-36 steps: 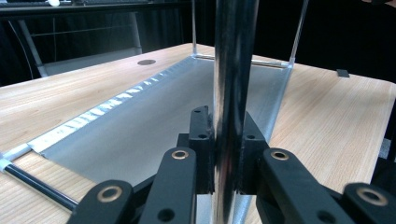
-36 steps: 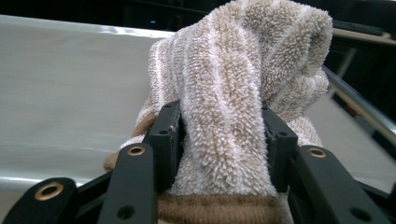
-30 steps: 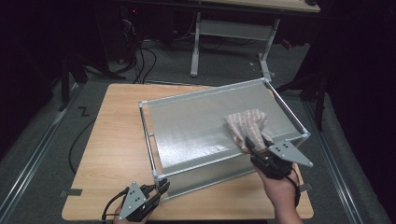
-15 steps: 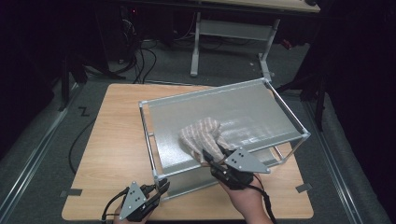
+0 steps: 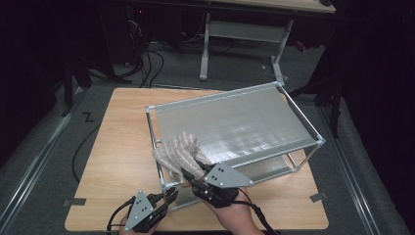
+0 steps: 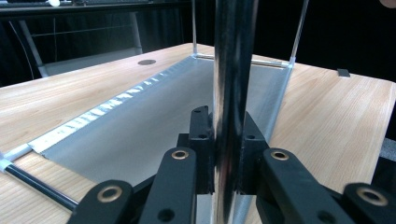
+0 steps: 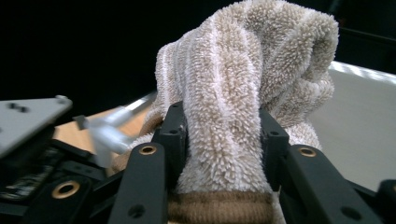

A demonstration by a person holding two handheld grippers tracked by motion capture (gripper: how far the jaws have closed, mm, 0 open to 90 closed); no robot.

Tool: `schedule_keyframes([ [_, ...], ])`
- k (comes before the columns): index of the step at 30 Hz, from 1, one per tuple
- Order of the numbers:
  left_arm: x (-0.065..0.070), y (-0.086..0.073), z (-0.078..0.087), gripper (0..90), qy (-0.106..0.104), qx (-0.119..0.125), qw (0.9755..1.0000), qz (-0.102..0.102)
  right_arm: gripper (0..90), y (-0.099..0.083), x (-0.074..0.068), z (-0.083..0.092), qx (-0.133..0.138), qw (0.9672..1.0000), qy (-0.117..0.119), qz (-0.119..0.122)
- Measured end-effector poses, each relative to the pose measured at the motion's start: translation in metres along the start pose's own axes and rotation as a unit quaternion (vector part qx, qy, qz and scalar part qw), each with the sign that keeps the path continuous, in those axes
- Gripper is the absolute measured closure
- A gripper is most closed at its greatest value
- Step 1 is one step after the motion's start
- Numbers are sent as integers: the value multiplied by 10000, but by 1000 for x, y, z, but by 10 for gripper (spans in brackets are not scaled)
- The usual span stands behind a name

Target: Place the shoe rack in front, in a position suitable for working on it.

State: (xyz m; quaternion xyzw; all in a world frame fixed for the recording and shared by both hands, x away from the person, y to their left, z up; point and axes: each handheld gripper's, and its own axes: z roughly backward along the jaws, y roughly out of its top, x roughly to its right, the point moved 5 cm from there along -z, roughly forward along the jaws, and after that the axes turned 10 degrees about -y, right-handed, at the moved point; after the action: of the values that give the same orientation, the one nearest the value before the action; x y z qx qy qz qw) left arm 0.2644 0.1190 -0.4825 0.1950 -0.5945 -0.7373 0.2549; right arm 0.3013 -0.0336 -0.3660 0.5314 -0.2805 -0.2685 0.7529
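Two hand-held grippers work: the left hand-held gripper [image 5: 171, 194] clamps the silver metal rack's post [image 6: 232, 93], steadying it; the right hand-held gripper [image 5: 188, 175], jaws just closing, grips the beige striped terry towel [image 5: 178, 154], wiping the top shelf [image 5: 235, 122]. Next likely a stroke back across.

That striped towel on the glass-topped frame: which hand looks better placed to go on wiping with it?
The right. Its gripper is shut on the towel, which lies at the near left corner of the frame's top panel. The left gripper is clamped on the frame's corner post, steadying it.
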Motion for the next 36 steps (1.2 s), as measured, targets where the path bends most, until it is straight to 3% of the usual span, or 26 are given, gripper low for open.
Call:
schedule_keyframes([
  [5, 0, 0, 0, 804, -7, 7, 10000, -7, 659, 3, -14, -1, 161, 9998, 121, 58],
  [8, 0, 0, -1, 803, -9, -4, 10000, -14, 665, 5, -10, 3, 240, 9997, 79, 39],
  [12, 0, 0, -1, 803, -2, -5, 10000, -17, 668, 7, 11, 15, 374, 9990, -218, -62],
  [16, 0, 1, -1, 803, -7, -5, 10000, -26, 667, 4, 47, 40, 458, 9962, -724, -137],
  [18, 0, 1, -1, 803, 1, -12, 10000, -23, 667, -2, 69, 56, 469, 9930, -1069, -167],
  [21, -1, 1, -1, 803, 14, -28, 10000, -9, 667, -14, 101, 79, 462, 9851, -1640, -219],
  [24, -2, 1, -2, 803, 8, -2, 10000, 26, 667, -30, 130, 97, 341, 9737, -2244, -210],
  [26, -6, 1, -2, 803, 28, -17, 10000, 75, 668, -41, 145, 101, 194, 9693, -2434, -277],
  [28, -9, 1, -1, 803, 59, -28, 9999, 102, 670, -49, 152, 98, 47, 9699, -2408, -368],
  [32, -23, 0, 6, 803, 255, -135, 9994, 192, 674, -51, 149, 87, 124, 9736, -2238, -444],
  [36, -50, -1, 20, 803, 600, -198, 9975, 307, 673, -44, 138, 67, 147, 9799, -1950, -400],
])
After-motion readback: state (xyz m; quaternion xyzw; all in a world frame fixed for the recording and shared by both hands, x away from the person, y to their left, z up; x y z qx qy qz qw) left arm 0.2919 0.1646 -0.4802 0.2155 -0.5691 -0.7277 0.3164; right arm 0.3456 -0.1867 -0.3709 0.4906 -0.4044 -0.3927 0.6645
